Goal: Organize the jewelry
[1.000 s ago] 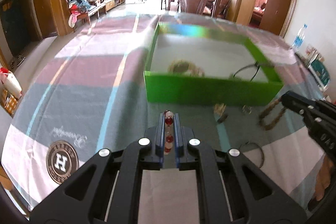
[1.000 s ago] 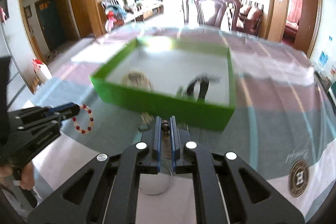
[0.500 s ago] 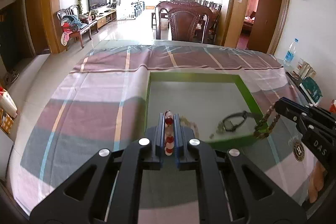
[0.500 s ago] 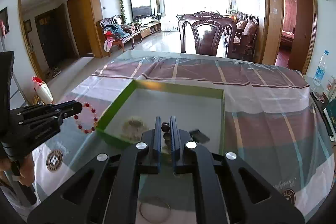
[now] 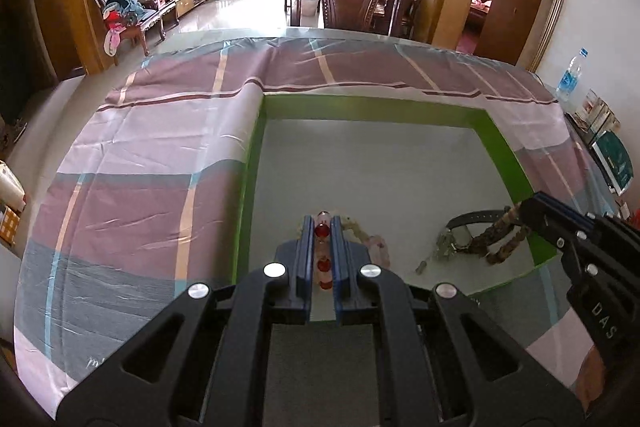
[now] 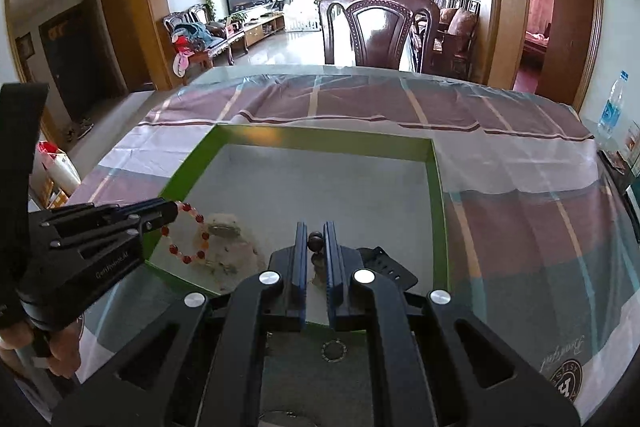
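In the left wrist view, we hold the left gripper (image 5: 323, 223) over the near-left part of the green box (image 5: 500, 141), its fingers (image 5: 307, 239) closed tight on the red-and-pale bead bracelet (image 5: 322, 230), which runs up the narrow gap between them. Below the tips, on the box floor near the front wall, lies a pale bead piece (image 5: 376, 247), and toward the near-right corner sit a dark watch strap (image 5: 476, 217) and a small metal piece (image 5: 448, 245). The right gripper (image 5: 524, 213) reaches in over the right wall with a brown bead bracelet (image 5: 500, 243) hanging from its tips down into that corner.

In the right wrist view, our right gripper (image 6: 316, 231) points over the front wall of the box (image 6: 436, 187), fingers (image 6: 299, 247) pinched close on a dark bead of the brown bracelet (image 6: 315, 239). The left gripper (image 6: 168, 213) comes in from the left with the red-and-pale bracelet (image 6: 188, 233) dangling as a loop above the near-left corner, just over a pale heap of jewelry (image 6: 228, 247) already lying inside. A dark strap end (image 6: 386, 265) shows to the right of our fingers. On the tabletop (image 6: 520, 211), in front of the box, 1 small ring-shaped piece (image 6: 333, 350) still lies outside.

We judge the task well along: several pieces are in the box, 2 bracelets are held over it and need only be let go, and at least that 1 ring is left to collect.
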`<state>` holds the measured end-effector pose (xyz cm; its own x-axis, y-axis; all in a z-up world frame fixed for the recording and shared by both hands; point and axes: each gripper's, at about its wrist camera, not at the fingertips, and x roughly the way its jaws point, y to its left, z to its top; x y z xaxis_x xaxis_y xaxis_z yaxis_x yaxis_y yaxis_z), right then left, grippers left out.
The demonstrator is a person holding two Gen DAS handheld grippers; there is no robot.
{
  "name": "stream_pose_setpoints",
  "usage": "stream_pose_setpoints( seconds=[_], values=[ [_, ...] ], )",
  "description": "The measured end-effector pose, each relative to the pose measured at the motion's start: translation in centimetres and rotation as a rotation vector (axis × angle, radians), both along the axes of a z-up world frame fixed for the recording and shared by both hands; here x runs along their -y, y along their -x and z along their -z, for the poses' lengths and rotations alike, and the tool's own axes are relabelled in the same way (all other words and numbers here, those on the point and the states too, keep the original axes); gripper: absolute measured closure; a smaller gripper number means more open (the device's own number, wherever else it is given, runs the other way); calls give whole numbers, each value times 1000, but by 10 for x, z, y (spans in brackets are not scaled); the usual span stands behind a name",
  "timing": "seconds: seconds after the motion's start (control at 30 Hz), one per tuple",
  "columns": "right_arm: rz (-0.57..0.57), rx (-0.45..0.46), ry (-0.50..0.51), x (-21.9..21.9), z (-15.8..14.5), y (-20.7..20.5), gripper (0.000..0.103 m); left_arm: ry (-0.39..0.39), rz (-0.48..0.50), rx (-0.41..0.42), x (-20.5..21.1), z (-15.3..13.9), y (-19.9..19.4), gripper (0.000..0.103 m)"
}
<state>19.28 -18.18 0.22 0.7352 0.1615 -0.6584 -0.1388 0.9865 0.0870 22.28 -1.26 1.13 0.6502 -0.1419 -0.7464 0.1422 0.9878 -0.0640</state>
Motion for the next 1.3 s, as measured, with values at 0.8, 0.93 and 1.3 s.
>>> stream_pose_setpoints(
  seconds=[0.8, 0.93, 1.3],
  values=[
    [-59, -134, 17, 30, 42, 60, 69, -41, 19, -4, -2, 19, 72, 49],
    [-51, -212, 24, 28, 70, 53, 69, -42, 72, -81, 11, 44, 74, 49],
    [-46, -256, -1, 29, 95, 46, 69, -60, 171, -141, 64, 80, 58, 48]
  ],
)
